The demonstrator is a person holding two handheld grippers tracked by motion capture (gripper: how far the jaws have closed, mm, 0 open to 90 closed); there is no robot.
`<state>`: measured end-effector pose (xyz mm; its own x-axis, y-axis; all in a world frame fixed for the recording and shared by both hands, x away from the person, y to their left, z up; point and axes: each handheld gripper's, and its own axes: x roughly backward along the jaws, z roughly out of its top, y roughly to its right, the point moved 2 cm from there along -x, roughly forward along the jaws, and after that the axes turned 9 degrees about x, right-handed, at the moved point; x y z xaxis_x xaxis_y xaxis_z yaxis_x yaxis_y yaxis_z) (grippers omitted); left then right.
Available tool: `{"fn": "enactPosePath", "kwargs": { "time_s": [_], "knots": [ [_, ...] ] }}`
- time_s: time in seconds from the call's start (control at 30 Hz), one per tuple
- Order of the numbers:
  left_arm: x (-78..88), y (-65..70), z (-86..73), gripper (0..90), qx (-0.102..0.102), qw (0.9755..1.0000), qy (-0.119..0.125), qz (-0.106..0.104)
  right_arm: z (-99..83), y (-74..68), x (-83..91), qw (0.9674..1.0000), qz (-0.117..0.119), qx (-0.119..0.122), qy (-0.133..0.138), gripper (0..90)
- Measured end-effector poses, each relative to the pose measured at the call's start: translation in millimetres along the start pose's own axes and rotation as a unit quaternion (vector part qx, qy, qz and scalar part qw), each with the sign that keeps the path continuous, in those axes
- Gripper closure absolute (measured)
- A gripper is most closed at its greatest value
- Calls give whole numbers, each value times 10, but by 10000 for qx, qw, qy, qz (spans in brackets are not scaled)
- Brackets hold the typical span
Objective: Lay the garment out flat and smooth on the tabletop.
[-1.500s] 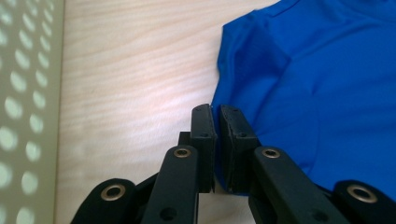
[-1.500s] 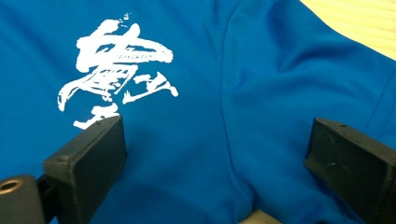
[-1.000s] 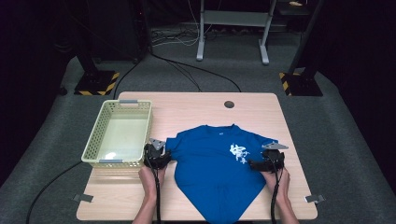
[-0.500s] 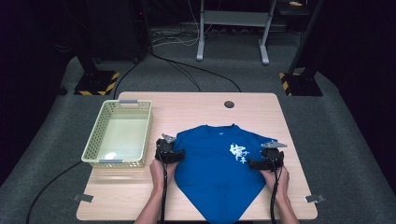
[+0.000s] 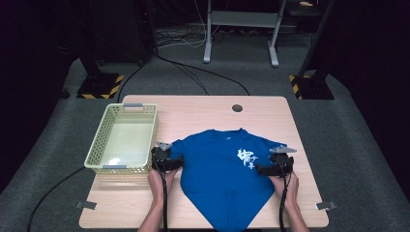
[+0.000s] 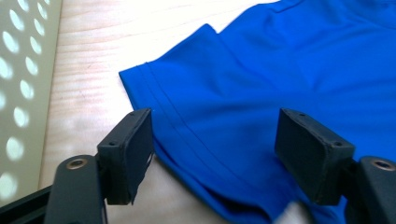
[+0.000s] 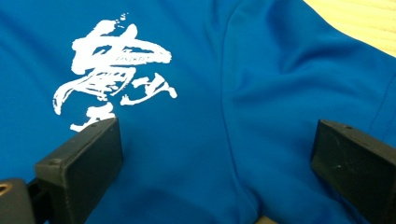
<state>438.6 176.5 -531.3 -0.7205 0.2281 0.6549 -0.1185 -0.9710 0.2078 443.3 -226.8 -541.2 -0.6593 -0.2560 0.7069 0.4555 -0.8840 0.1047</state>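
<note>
Across the middle of the pale wooden bench, seen from the high view, lies a bright blue short-sleeved T-shirt with a white brush-script print. A cream perforated plastic basket stands just left of the shirt. The left tongs sit at the shirt's left sleeve, the right tongs at its right sleeve — each in a hand.

From the left gripper view, the left tongs have just been opening; their jaws stand wide apart over the shirt's hemmed sleeve, pads clear of the cloth.

From the right gripper view, the right tongs also gape wide over the shirt — gripping nothing — with the white print just beyond the left jaw.
</note>
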Motion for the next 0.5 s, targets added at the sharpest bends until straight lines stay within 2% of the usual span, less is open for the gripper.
{"fn": "enactPosePath", "kwargs": {
  "time_s": [0.23, 0.37, 0.5],
  "knots": [
    [159, 122, -97, 192, -228, 9994, 55, -266, 11, -70, 70, 10000, 18, 14, 42, 5],
    [96, 199, -95, 171, -380, 9989, -52, -281, 42, -138, 94, 10000, 35, 67, 14, 0],
    [11, 202, -106, 145, -363, 9988, -152, -289, 40, -204, 45, 9999, 65, 95, -113, 0]
  ]
}}
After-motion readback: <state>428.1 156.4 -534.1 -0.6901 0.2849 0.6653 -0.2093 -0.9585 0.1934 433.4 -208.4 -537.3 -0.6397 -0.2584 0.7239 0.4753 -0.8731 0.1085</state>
